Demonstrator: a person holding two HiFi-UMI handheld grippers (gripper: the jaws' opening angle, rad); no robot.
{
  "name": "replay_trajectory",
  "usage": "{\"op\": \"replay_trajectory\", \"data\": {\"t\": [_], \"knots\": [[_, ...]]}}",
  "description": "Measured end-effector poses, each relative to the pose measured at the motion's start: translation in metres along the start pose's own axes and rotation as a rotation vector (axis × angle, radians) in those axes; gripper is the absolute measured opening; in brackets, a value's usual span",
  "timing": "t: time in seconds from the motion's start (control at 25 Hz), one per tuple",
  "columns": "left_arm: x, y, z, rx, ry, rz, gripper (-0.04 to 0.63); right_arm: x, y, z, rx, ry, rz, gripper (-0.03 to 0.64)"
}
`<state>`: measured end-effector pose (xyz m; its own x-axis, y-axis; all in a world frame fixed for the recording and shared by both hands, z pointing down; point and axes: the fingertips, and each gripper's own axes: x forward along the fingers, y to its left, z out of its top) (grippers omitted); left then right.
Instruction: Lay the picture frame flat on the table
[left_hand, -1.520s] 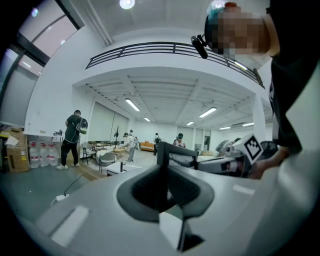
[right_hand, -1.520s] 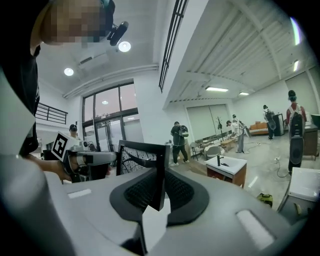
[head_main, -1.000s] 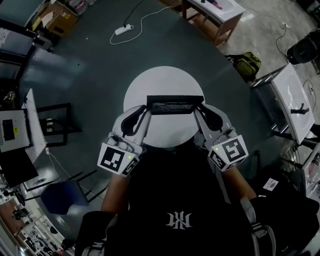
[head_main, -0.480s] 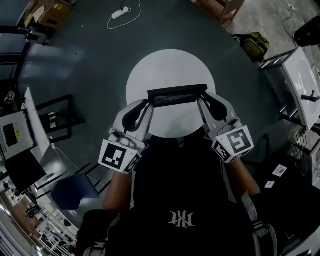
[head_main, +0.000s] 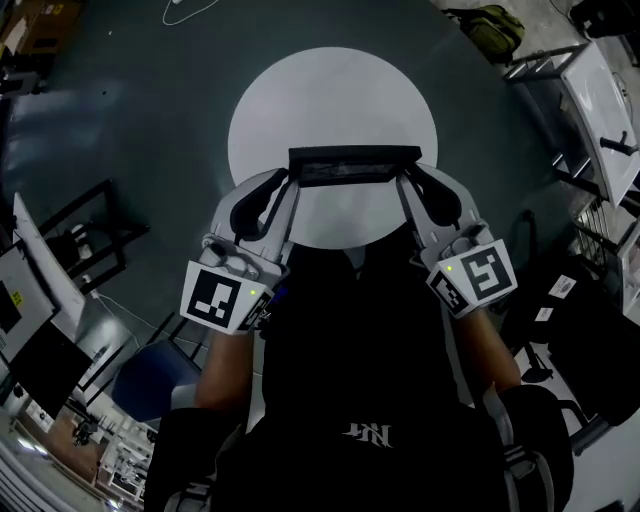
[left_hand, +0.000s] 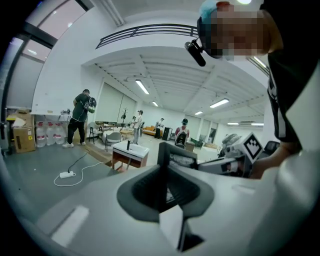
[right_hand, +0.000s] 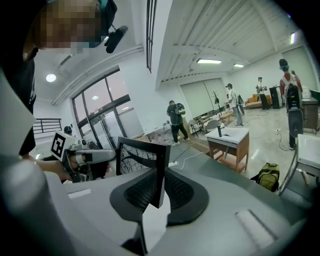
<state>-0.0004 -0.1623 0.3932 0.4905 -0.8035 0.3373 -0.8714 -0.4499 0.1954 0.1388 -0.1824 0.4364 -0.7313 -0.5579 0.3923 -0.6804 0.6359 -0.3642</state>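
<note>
I have the picture frame (head_main: 354, 166) pinched at both ends, left gripper (head_main: 288, 188) and right gripper (head_main: 405, 186) each clamped on a side edge, upright over the round worktop (head_main: 330, 95). If my tilts mismatch, it may twist loose and slap down.

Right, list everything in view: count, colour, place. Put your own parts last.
picture frame: one, black, held upright over the table's near half
round table: one, white, centre of the head view
backpack: one, olive green, on the floor to the right
side table: one, white top on brown legs, beyond the round table
power strip: one, white, on the grey floor
chair: one, blue, floor at lower left
people: several, far across the hall
left gripper: one, grey, shut on the frame's left end
right gripper: one, grey, shut on the frame's right end
</note>
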Motion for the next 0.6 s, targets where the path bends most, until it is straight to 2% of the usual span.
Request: {"op": "replay_trajectory", "data": {"t": [0.28, 0.6], "knots": [[0.003, 0.027, -0.037, -0.027, -0.007, -0.002, 0.04, 0.021, 0.009, -0.05, 0.041, 0.059, -0.016, 0.035], [0.015, 0.037, -0.096, -0.071, 0.015, -0.006, 0.04, 0.041, -0.007, -0.099, 0.082, 0.098, -0.036, 0.035]]}}
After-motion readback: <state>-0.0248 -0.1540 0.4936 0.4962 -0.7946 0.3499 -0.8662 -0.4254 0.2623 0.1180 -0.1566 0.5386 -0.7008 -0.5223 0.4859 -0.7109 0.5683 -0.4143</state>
